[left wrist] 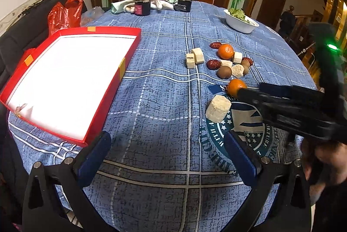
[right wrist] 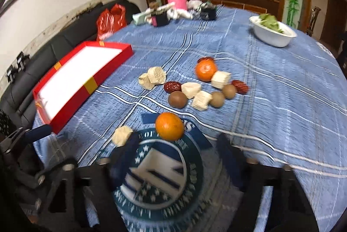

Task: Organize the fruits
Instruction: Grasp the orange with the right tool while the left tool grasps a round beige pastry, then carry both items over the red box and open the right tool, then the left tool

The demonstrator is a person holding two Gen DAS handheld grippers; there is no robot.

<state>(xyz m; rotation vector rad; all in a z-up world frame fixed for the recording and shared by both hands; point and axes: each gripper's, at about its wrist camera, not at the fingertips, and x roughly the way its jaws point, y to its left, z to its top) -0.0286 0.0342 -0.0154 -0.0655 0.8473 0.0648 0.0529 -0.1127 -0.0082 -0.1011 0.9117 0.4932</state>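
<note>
Bare blue tablecloth (left wrist: 164, 102) lies between the wide-open, empty left gripper (left wrist: 167, 149) and the red tray (left wrist: 130, 36), whose near corner sits just beside its left finger. The right gripper (right wrist: 175, 154), jaws apart and gripping nothing, has the near orange (right wrist: 169, 126) just ahead of its tips; in the left view its finger hides part of that orange. The fruit cluster (right wrist: 203, 89) lies farther ahead; the right view is blurred.

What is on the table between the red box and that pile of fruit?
Only two pale cut chunks, close to the fruit pile. Otherwise bare blue cloth up to the red box, clearest in the left wrist view.
</note>
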